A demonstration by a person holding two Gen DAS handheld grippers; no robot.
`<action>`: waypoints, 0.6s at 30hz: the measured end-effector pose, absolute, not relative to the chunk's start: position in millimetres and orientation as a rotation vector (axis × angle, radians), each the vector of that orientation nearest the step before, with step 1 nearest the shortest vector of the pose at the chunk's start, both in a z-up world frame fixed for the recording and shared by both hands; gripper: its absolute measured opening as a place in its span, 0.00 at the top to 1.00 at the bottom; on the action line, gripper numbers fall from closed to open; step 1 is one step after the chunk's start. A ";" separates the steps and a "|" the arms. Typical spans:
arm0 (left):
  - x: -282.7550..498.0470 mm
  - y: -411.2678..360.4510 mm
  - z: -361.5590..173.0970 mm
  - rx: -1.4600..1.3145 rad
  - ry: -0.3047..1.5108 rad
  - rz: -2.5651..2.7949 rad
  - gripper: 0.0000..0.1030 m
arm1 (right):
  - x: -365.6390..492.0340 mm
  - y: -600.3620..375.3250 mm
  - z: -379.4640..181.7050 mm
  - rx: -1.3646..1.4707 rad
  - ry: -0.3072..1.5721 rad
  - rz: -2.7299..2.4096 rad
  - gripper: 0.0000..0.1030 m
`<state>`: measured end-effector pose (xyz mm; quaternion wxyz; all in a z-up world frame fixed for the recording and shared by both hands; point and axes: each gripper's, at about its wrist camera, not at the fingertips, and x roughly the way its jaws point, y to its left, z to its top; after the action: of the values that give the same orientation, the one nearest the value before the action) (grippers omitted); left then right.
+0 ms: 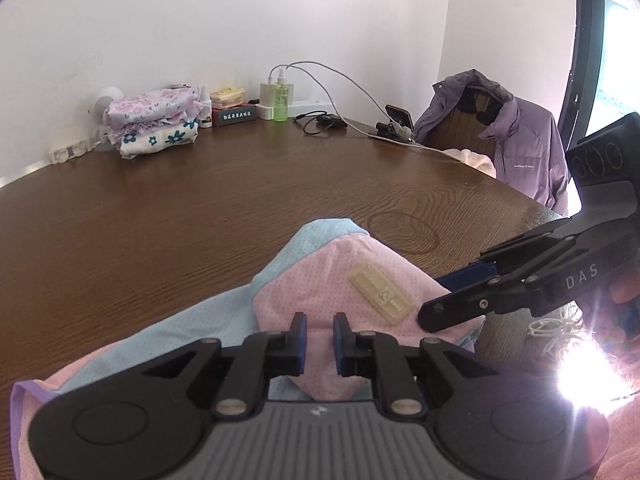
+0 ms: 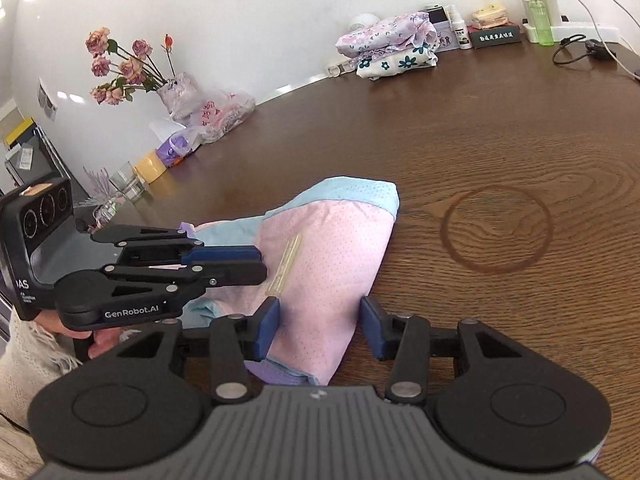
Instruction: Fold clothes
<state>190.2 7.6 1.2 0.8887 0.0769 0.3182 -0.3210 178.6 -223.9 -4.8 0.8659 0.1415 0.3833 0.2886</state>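
The garment [image 1: 344, 280] — pink dotted mesh with pale blue panels, lilac trim and a cream patch [image 1: 380, 294] — lies bunched on the wooden table [image 1: 200, 208]. The left gripper [image 1: 320, 338] has jaws slightly apart over a pink fold; the right gripper [image 2: 320, 330] stands wide open, cloth between its fingers.

Dark wood-grain table [image 1: 200, 208] ahead. White wall [image 1: 240, 20] beyond. Chair [image 1: 460, 128] draped with purple jacket [image 1: 528, 152] far right; bright window [image 1: 616, 60] beside.
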 end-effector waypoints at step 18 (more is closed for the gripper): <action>192.2 20.5 -11.6 0.144 0.711 -0.720 0.85 | 176.5 -247.5 -40.5 0.789 0.858 0.502 0.77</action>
<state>192.2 20.5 -11.5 0.8722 0.0689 0.3402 -0.3447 176.5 -247.5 -40.5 0.8053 0.3685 0.4007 0.2346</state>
